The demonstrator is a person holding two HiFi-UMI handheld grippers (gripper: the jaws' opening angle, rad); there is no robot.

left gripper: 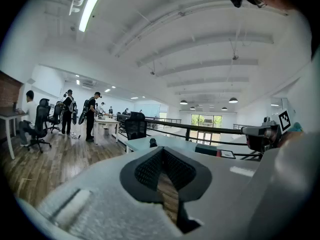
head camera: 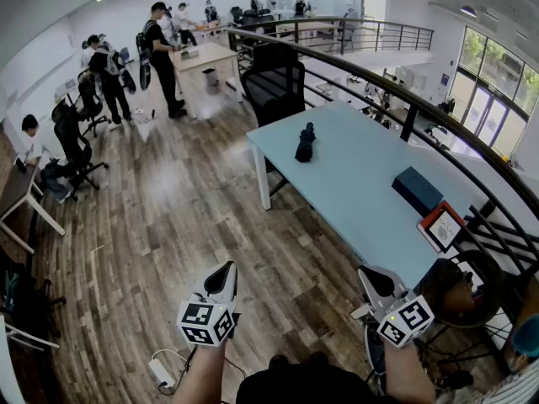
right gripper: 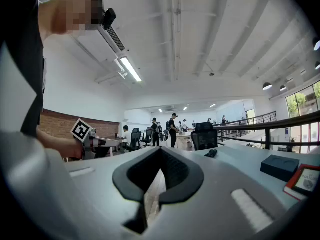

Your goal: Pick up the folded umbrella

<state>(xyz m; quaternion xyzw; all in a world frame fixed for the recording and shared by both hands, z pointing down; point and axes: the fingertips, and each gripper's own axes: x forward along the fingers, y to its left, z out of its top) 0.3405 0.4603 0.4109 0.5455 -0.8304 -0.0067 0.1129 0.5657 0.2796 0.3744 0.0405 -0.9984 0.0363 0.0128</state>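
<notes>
Pale grey left gripper (head camera: 227,269) and right gripper (head camera: 369,274) with black-padded jaws, each bearing white, black-patterned marker cubes (head camera: 206,322) (head camera: 406,320). At lower centre is a dark top (head camera: 303,385).

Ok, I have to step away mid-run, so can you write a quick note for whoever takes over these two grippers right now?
Left gripper: shut, empty, held low over the wooden floor.
Right gripper: shut, empty, beside the near end of the table.
Folded umbrella: lies on the table toward its far end, well away from both grippers, untouched.
Done: nothing yet.
Left: walk up to the table, open one gripper, close it on the umbrella and lift.
</notes>
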